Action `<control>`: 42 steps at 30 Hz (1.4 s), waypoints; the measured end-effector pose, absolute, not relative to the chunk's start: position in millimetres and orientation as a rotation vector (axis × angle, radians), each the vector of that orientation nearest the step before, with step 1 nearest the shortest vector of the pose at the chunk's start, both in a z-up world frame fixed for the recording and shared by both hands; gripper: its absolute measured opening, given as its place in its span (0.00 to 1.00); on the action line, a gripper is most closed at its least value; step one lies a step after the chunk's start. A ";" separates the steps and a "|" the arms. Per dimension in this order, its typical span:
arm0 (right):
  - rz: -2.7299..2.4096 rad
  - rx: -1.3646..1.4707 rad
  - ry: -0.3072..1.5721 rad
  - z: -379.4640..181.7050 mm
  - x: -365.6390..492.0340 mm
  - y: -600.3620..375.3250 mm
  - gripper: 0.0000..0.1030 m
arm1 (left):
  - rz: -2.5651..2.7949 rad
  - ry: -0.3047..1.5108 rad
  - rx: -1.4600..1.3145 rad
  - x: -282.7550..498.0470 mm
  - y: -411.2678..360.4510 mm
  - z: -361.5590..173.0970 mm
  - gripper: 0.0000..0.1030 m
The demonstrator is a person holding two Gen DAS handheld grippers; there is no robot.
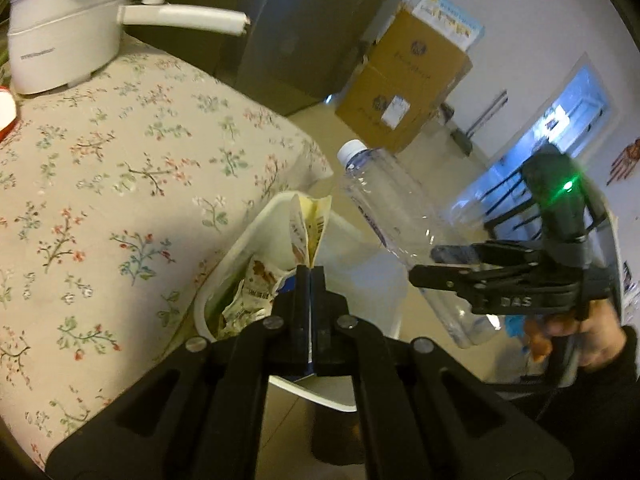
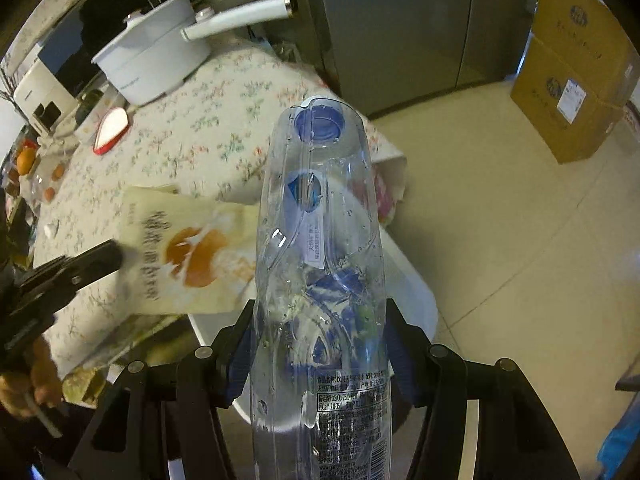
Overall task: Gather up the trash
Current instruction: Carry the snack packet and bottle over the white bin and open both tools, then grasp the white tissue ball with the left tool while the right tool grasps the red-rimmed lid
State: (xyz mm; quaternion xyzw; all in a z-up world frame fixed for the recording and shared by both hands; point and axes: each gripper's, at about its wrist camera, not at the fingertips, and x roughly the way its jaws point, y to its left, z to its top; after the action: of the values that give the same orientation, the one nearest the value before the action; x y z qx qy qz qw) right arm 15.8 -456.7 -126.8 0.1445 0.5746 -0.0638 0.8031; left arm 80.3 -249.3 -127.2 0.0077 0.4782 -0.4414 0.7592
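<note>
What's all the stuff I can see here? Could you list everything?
plastic bottle: one, clear, white cap, held over the bin
snack wrapper: one, cream and orange, held over the bin
trash bin: one, white, on the floor beside the table
table: one, floral cloth
pot: one, white, long handle, on the table
cardboard boxes: two, brown, stacked on the floor
left gripper: black, shut on the wrapper
right gripper: black, clamping the bottle

Kitchen corner with a floral-clothed table

A floral tablecloth [image 1: 120,168] covers the table on the left, a white pot [image 1: 68,28] at its far end; beyond stands a grey fridge [image 2: 400,28], stacked cardboard boxes [image 2: 576,80] to its right on the pale tiled floor [image 2: 520,240].
</note>
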 end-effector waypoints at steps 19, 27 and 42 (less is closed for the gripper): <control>-0.101 0.315 1.479 -183.2 22.1 -441.3 0.61 | -0.685 0.970 0.175 96.4 -157.7 -97.8 0.80; -0.084 0.291 1.319 -142.6 47.8 -419.6 0.79 | -0.470 0.937 0.160 124.1 -70.6 -86.6 0.82; 0.097 0.137 1.179 -109.6 128.6 -280.0 0.80 | -0.055 0.920 -0.068 202.2 114.5 -127.6 0.82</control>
State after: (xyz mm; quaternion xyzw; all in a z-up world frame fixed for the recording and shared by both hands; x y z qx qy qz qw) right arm 128.6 -280.0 -109.6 0.0646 0.5553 0.0455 0.8279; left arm 202.2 114.5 -127.6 -0.0328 0.4439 -0.0265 0.8951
